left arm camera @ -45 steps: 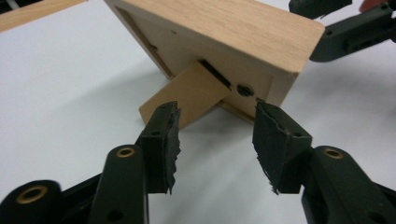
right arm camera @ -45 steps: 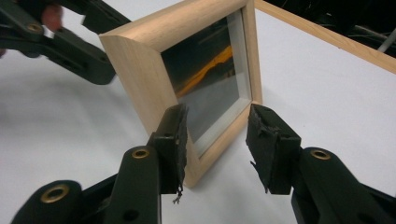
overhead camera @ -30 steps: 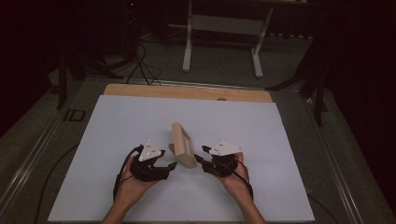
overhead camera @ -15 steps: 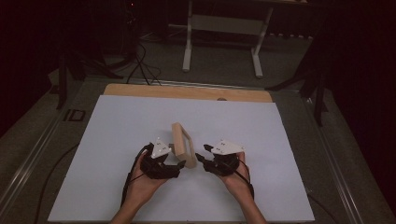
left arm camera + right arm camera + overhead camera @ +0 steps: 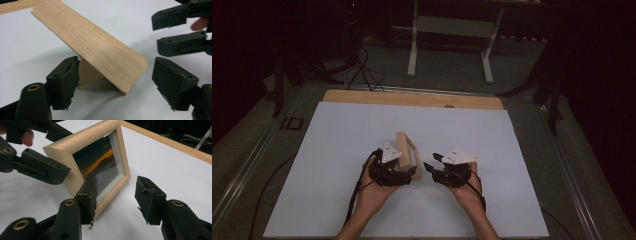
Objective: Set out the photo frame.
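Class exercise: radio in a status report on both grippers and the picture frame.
Left gripper jaws just opened, straddling the picture frame, pads clear. Right gripper open beside the frame's glass face. Frame stands tilted on the white table. Nothing in the way.

Dark room; grey floor [image 5: 452, 65]; white-legged stand [image 5: 451, 30] behind table; black cables [image 5: 362, 70] on floor.

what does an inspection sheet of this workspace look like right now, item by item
surface: white sheet on a table, with a wooden strip along its far edge
job's things: wooden picture frame standing tilted on its back prop, glass front toward the right tool
clutter: nothing seen
grippers: left tool open, jaws either side of the frame's near corner, not pressing; right tool open beside the frame's front, not gripping it
cables: black cable trailing from the left tool; loose cables on the floor beyond
surroundings: dark room, white metal stand behind the table
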### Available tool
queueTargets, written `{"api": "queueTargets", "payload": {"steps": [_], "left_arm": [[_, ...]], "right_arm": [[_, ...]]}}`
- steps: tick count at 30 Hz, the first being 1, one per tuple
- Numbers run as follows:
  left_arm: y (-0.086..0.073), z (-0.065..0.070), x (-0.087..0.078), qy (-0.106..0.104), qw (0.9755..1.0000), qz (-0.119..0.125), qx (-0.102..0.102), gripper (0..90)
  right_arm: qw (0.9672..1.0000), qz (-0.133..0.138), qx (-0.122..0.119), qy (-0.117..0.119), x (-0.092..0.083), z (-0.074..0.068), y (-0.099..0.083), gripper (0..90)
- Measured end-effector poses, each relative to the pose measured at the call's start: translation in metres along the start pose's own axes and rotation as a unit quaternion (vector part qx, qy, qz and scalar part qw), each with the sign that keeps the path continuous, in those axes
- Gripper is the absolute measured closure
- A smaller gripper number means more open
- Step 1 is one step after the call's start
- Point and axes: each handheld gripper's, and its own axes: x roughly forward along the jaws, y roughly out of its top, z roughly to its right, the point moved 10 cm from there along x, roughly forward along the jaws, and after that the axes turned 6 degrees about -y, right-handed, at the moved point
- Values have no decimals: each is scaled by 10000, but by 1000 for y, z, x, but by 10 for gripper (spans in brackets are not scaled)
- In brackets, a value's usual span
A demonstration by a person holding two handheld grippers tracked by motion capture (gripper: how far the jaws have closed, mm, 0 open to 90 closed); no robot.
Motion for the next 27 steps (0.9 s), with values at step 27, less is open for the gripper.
{"api": "queueTargets", "payload": {"steps": [27], "left_arm": [[7,-7,11,131,9991,20,-393,310]], "right_arm": [[9999,78,112,-82,-6,11,1,515]]}}
